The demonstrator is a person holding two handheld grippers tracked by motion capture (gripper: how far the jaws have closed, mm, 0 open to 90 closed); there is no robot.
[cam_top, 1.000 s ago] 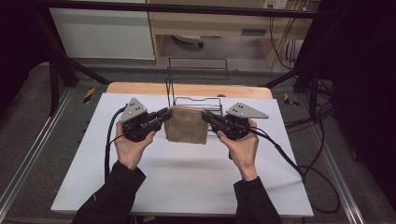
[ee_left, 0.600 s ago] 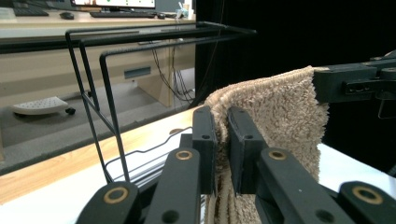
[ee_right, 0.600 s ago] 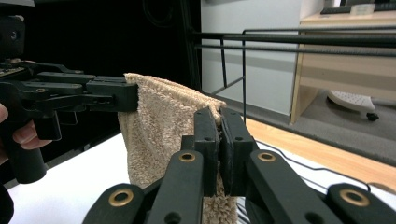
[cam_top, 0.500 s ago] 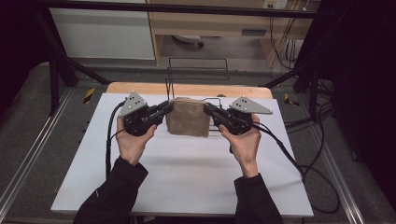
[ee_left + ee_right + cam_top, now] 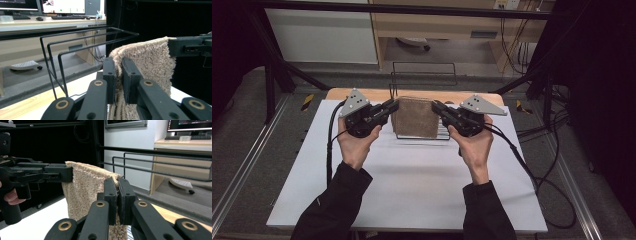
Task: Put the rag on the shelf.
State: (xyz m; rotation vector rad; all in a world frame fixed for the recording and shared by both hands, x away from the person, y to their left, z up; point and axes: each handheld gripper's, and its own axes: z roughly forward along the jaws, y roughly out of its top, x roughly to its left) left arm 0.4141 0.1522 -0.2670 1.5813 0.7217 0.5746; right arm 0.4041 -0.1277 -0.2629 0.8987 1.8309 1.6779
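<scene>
A beige folded towel [image 5: 415, 117] hangs in the air between both grippers, above the white table [image 5: 412, 180], just in front of a black wire rack [image 5: 424, 75]. My left gripper [image 5: 393, 106] is shut on the towel's upper left corner; in the left gripper view its jaws pinch the towel [image 5: 147, 60] at the fold [image 5: 119, 67]. My right gripper [image 5: 437, 107] is shut on the upper right corner; its own view has the jaws [image 5: 117, 187] clamped on the towel [image 5: 85, 187], with the left gripper [image 5: 62, 173] across from it.
The wire rack [image 5: 82, 42] has several horizontal bars and stands at the table's far edge on a wooden strip [image 5: 362, 94]. Cables [image 5: 537, 175] trail off the right side. A desk with monitors [image 5: 62, 7] lies beyond.
Both grippers have lifted the towel higher and a little farther toward the rack; the towel now hangs clear of the table.
</scene>
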